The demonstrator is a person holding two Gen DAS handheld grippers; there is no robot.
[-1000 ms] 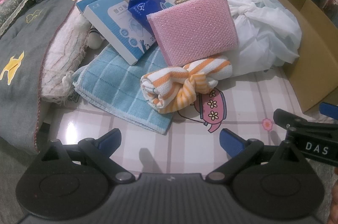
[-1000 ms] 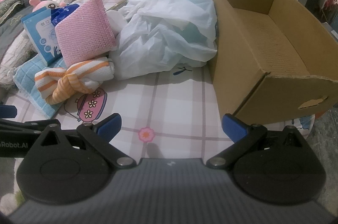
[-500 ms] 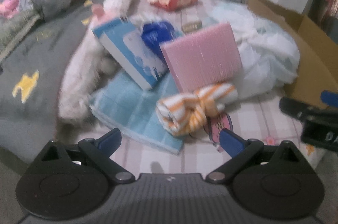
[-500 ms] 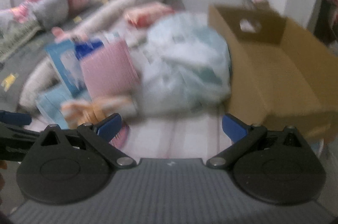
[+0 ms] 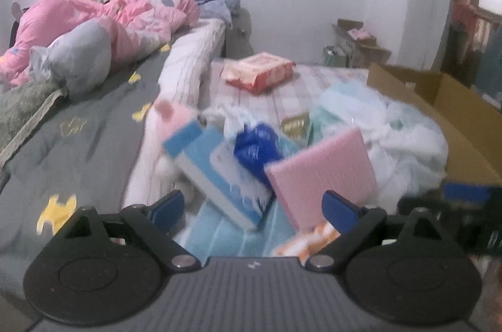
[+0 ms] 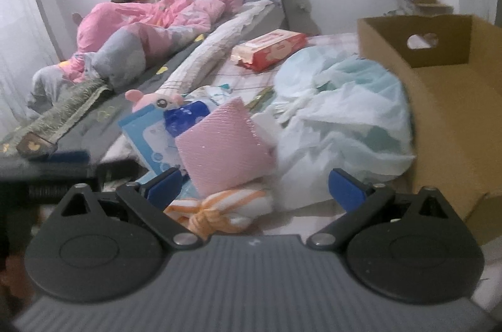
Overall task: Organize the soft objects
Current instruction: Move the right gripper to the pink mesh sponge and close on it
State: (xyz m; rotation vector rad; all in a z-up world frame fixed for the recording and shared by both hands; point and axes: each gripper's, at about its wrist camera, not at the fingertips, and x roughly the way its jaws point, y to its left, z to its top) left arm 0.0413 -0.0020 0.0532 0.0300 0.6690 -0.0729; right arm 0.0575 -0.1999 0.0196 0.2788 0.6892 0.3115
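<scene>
The soft things are heaped on the checked worktop (image 6: 313,216), none boxed yet, so the step in hand is judged to be the approach before a first pick. Nearest is the knotted orange-striped towel (image 6: 219,206), lying just in front of the right tool (image 6: 255,186) and partly hidden under the left tool (image 5: 251,206) in its own view. Leaning above it is the pink sponge pad (image 5: 323,175), propped against the light blue box (image 5: 226,184) and a dark blue packet (image 5: 257,147). A blue checked cloth (image 5: 219,231) is spread beneath them.

Left tool: jaws wide but closing, nothing between them, nothing pinched. Right tool: jaws spread, empty.

The next move is judged to call for a drop onto the striped towel, a pinch across its knot, then a carry to the cardboard box (image 6: 445,118), which stands open on the right side.

Around: a big pale plastic bag (image 6: 342,125) is bunched between the heap and the cardboard box and is likely to be brushed on the way over. A pink plush toy (image 6: 153,101) is seen behind the light blue box, a red wipes pack (image 6: 269,48) further back. A bed (image 5: 78,144) adjoins the worktop, with a person lying under a pink quilt (image 5: 103,28). The two tools are close together, so a clash is possible.
</scene>
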